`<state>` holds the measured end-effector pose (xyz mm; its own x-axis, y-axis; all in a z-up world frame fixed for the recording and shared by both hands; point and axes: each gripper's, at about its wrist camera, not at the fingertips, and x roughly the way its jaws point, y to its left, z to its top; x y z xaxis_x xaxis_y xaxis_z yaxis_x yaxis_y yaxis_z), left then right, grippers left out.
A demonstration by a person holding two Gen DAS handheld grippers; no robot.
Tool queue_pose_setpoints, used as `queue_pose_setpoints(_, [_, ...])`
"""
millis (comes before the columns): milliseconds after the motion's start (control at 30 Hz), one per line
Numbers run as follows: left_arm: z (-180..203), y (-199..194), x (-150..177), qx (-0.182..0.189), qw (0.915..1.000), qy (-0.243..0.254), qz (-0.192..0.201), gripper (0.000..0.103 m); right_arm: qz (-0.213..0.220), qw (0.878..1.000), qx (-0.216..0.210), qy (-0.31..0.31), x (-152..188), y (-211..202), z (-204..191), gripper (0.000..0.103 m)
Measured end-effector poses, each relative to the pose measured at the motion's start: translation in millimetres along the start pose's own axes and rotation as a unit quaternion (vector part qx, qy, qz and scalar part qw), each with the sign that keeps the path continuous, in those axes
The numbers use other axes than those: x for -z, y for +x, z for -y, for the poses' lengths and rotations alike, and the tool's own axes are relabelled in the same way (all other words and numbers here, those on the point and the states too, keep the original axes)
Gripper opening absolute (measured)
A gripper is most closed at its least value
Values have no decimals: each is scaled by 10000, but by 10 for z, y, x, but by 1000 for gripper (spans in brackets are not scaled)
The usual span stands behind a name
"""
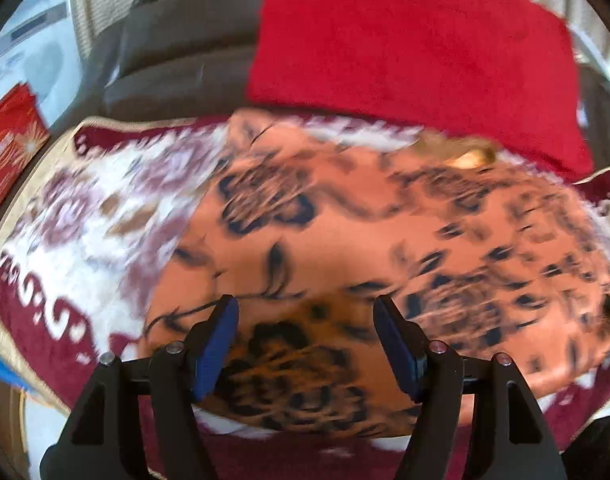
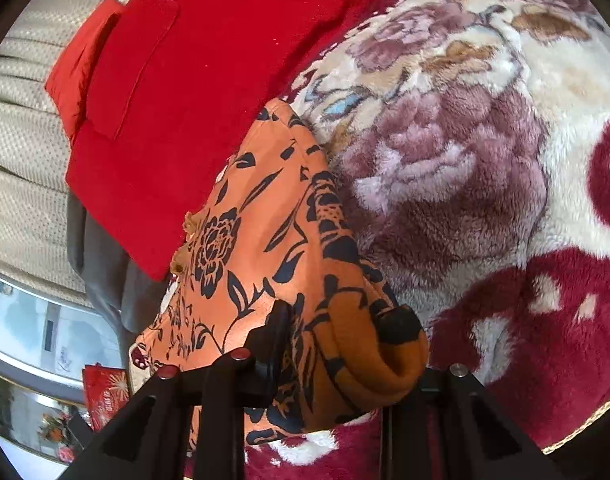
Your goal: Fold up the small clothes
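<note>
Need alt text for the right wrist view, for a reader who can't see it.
The right gripper pinches a bunched fold of an orange garment with a black floral print, lying on a plush floral blanket. A red garment lies beyond it.

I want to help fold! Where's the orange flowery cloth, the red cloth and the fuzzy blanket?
orange flowery cloth (image 2: pixel 261 240), right wrist view, its flat middle.
red cloth (image 2: pixel 209 80), right wrist view, its middle.
fuzzy blanket (image 2: pixel 465 152), right wrist view, a purple flower.

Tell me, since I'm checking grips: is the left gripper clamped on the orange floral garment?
No: the left gripper hangs open above the orange floral garment, its pads apart.
</note>
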<state>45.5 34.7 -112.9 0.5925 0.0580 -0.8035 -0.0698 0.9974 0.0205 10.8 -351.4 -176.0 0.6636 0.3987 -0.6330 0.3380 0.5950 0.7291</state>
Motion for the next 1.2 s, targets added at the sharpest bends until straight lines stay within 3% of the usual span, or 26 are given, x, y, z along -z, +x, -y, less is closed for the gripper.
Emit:
queue_pose_setpoints(100, [77,42,51,-156,9989,433,13,71,-23,10000,-44,67,10,44,41,27])
queue_pose_setpoints(300, [25,-118,-32,-129,9996,179,146,70,-44,9998,-140,118,-18,43,78,27])
queue_pose_setpoints(400, [-2,15,3,-200,9994,271,-73,70,-51,9996,-206,159,-4,20,113,27])
queue_pose_setpoints(500, [64,19,42,-296,9987,421,-13,71,-51,9995,-240,196,6,18,125,27])
queue_pose_setpoints(1000, [72,-54,-16,-113,9998,188,-34,70,-64,9995,-239,209,27,19,135,27])
queue_pose_setpoints(1200, [438,-231,-133,114,9988,415,221,70,-99,9990,-343,261,31,32,174,27])
